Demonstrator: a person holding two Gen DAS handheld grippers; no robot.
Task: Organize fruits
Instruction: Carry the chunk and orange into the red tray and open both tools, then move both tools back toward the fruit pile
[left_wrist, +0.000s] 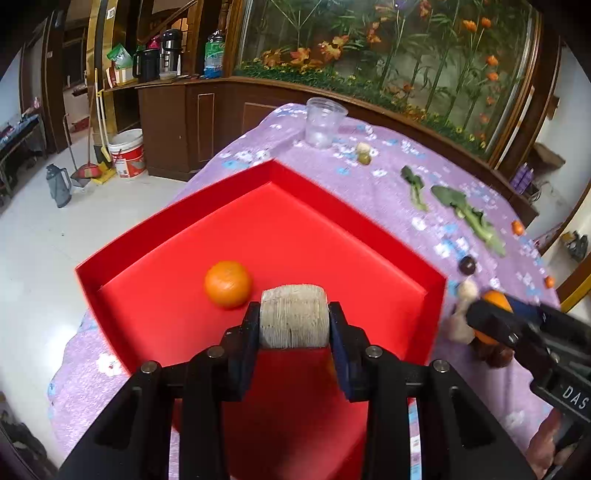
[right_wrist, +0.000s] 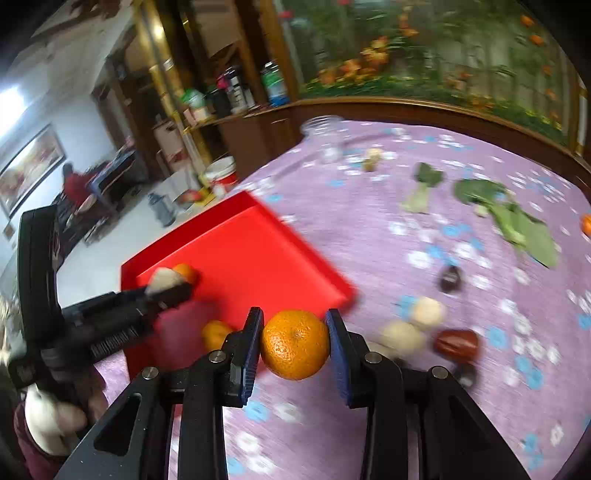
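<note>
Firstly, from the left wrist, the left tool (left_wrist: 294, 316) grips a beige ridged piece (left_wrist: 293, 314) above the red tray (left_wrist: 177, 221); one orange (left_wrist: 228, 283) lies inside this tray, and a clear cup (left_wrist: 324, 122) stands behind it. From the right wrist, the right tool (right_wrist: 294, 345) clamps a second orange (right_wrist: 294, 344) just beside the tray's near corner, over the purple worktop (right_wrist: 369, 229).

I am counting one red tray (left_wrist: 177, 236) and one clear plastic cup (left_wrist: 324, 122). I am seeing three oranges: one lying in the tray (left_wrist: 228, 283), one between my right gripper's (right_wrist: 294, 345) pads (right_wrist: 294, 344), one by the tray's near edge (right_wrist: 215, 334). I am holding one pale ridged cylinder (left_wrist: 294, 315) in my left gripper (left_wrist: 294, 325). Two leafy greens (left_wrist: 469, 218) are lying on the cloth, and one red date (right_wrist: 457, 341).
</note>
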